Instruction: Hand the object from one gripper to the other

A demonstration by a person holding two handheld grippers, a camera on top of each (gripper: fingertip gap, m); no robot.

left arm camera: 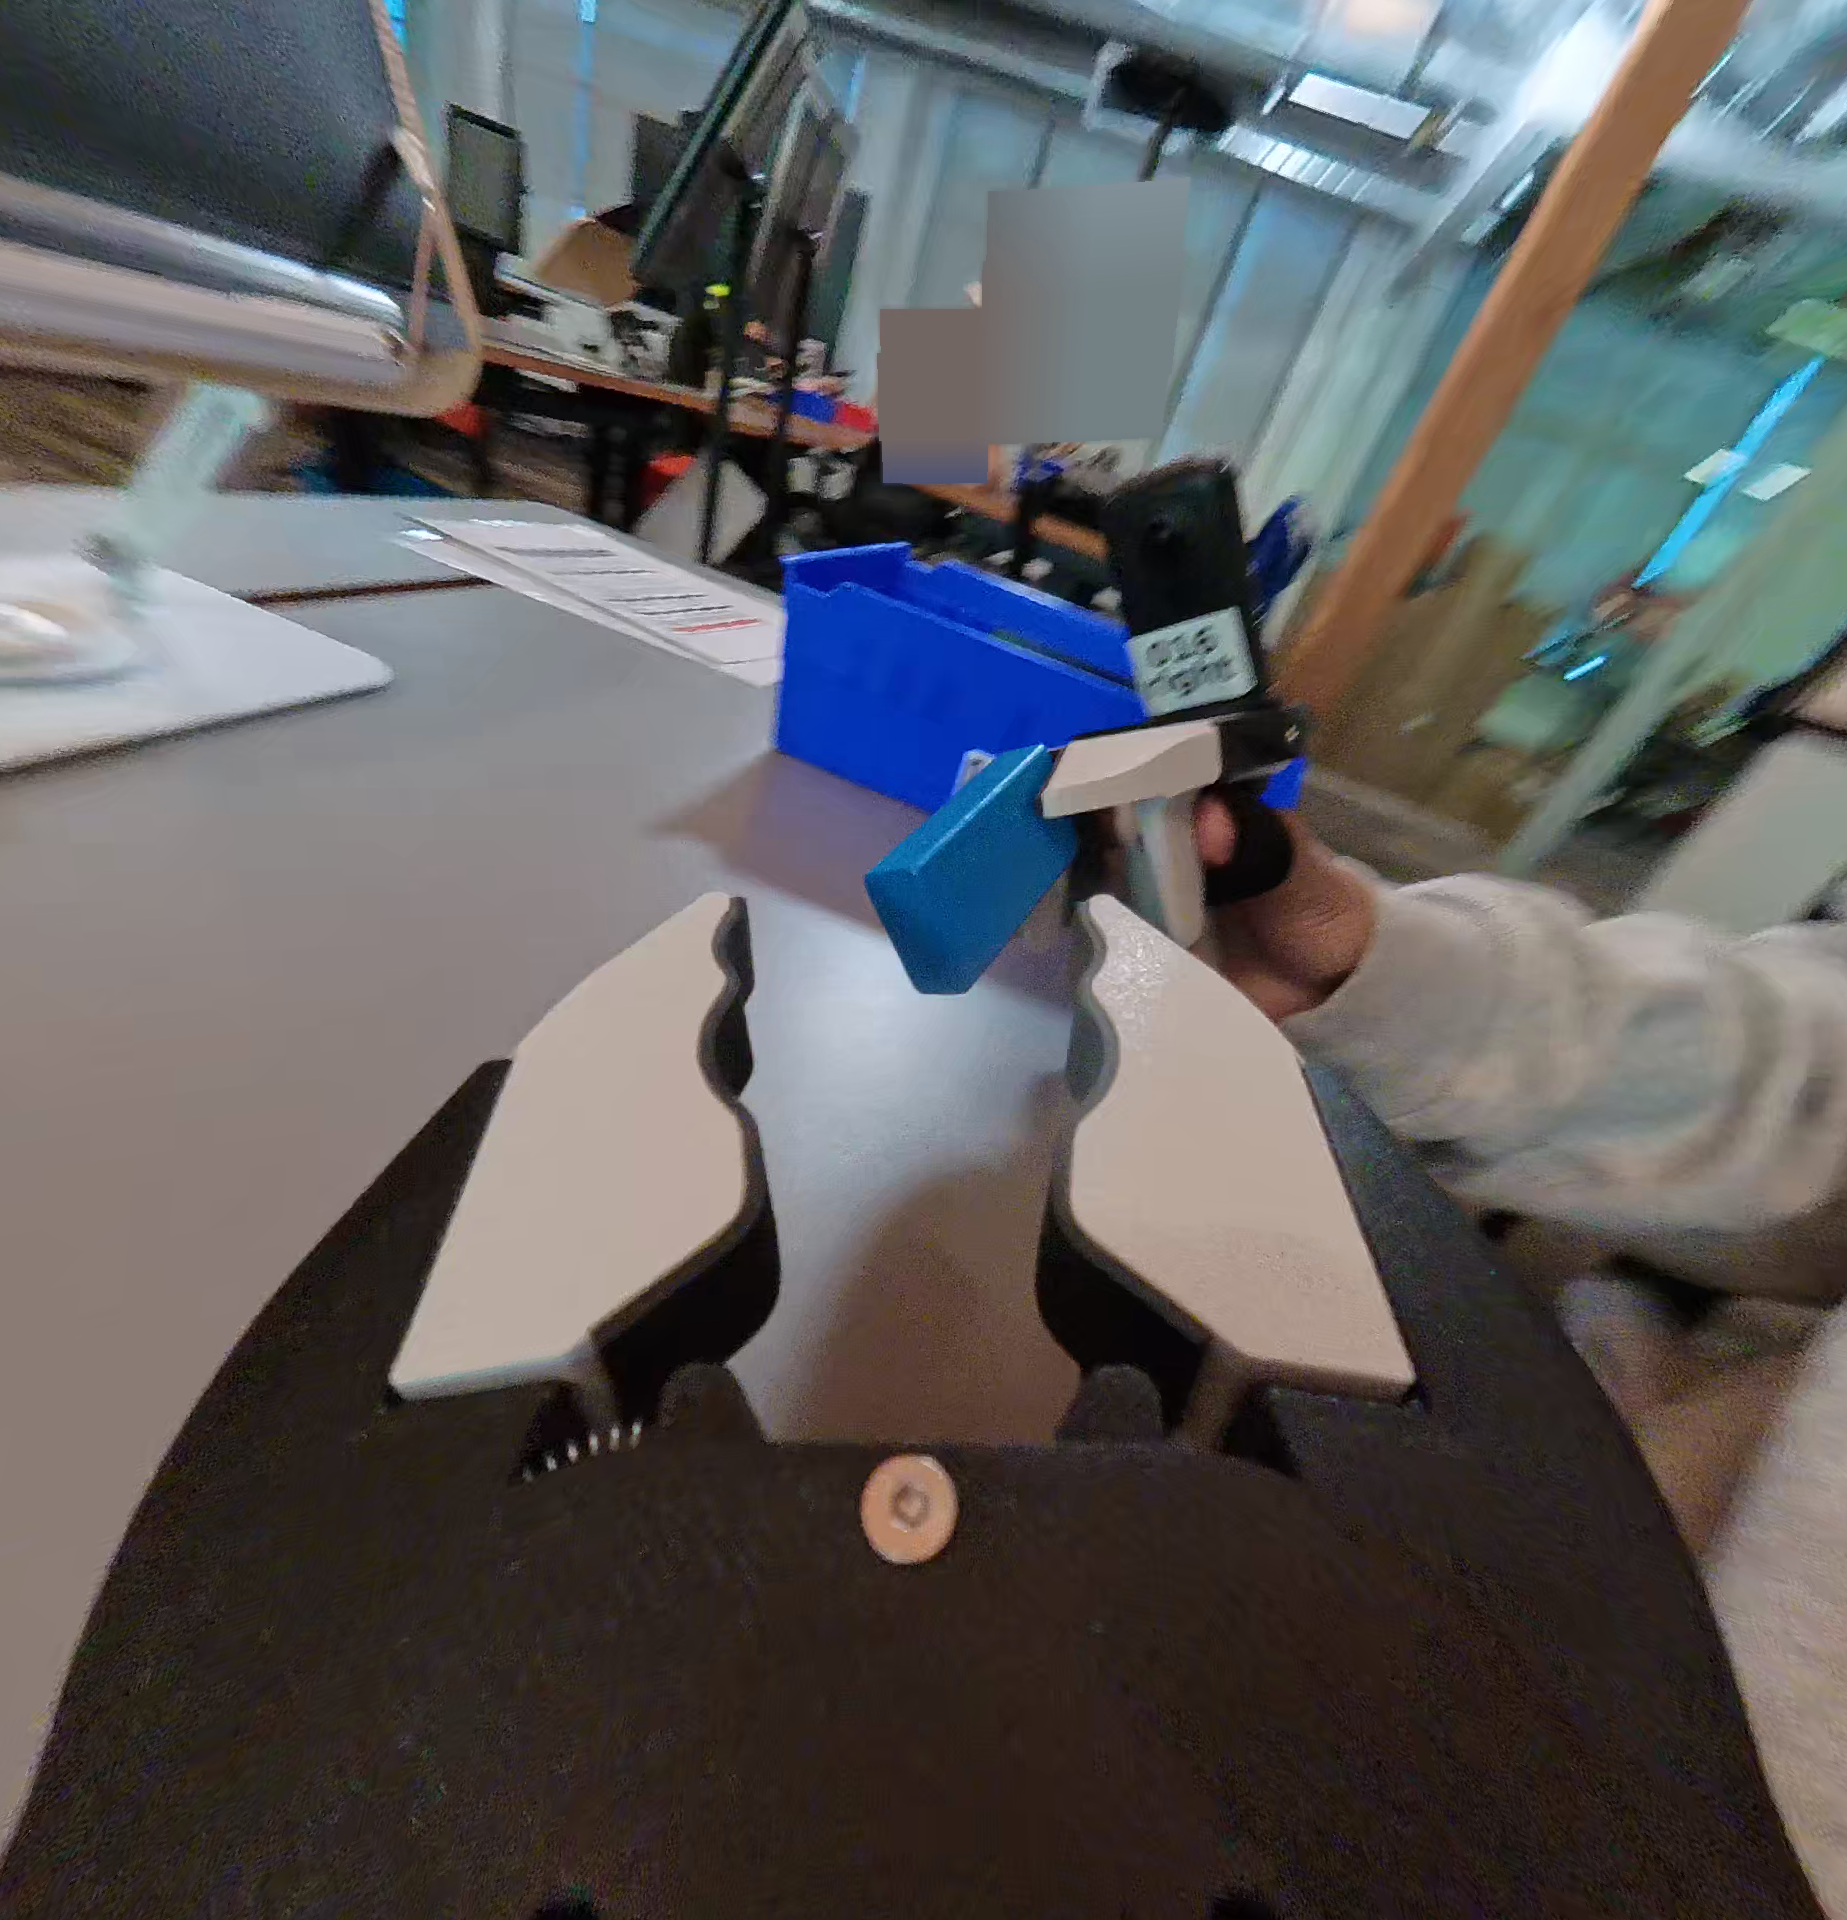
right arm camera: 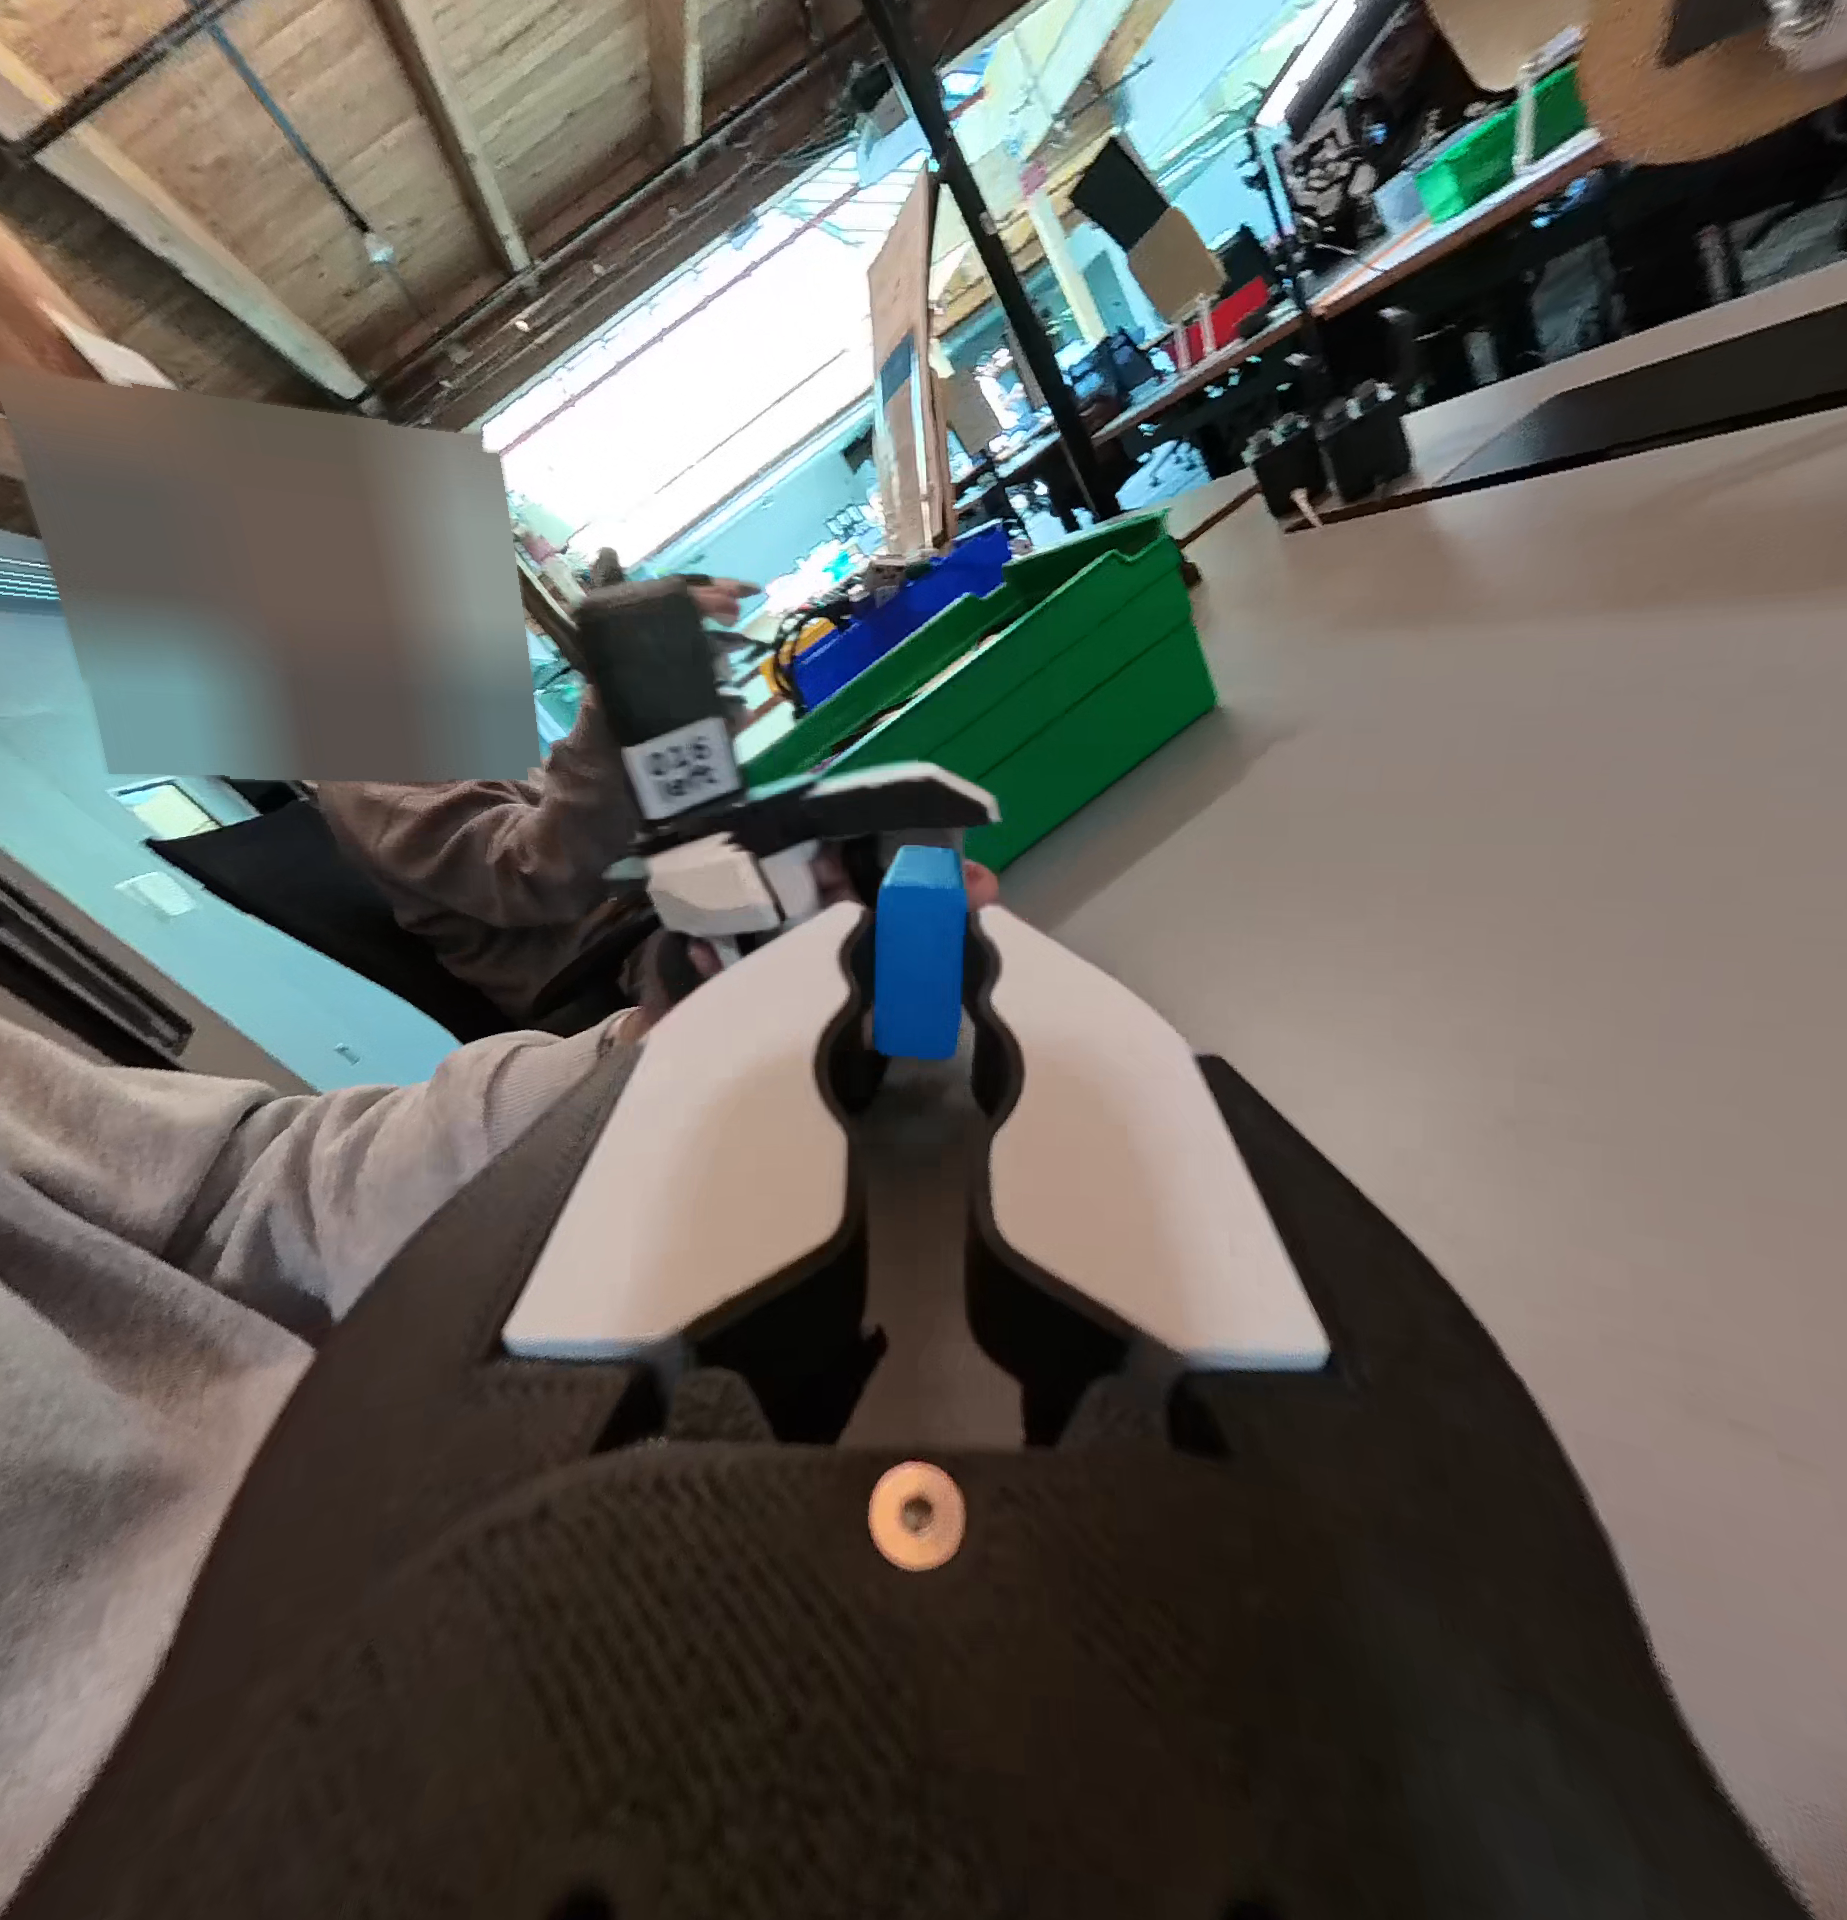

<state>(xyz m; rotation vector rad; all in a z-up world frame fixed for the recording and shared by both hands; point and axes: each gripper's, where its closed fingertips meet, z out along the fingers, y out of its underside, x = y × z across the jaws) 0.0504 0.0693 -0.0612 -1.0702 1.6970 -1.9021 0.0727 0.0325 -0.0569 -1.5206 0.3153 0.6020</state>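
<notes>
A blue rectangular block [right arm camera: 917, 951] is clamped between the white fingers of my right gripper [right arm camera: 919, 920] and sticks out past its tips. In the left wrist view the same block [left arm camera: 966, 873] hangs tilted above the grey table, held by the right gripper [left arm camera: 1064, 821] coming in from the right. My left gripper [left arm camera: 914, 914] is open and empty. Its fingertips sit just short of the block, which is nearer its right finger [left arm camera: 1189, 1091]. In the right wrist view the left gripper [right arm camera: 805, 842] shows open just beyond the block.
A blue bin [left arm camera: 898, 675] stands on the grey table [left arm camera: 379, 883] behind the block. A green bin [right arm camera: 1054, 707] stands at the table's far edge. A paper sheet [left arm camera: 607, 592] and a white mat [left arm camera: 171, 686] lie at the left. Grey sleeves [left arm camera: 1625, 1091] reach in. Tip to tip, the grippers are about 5 cm apart.
</notes>
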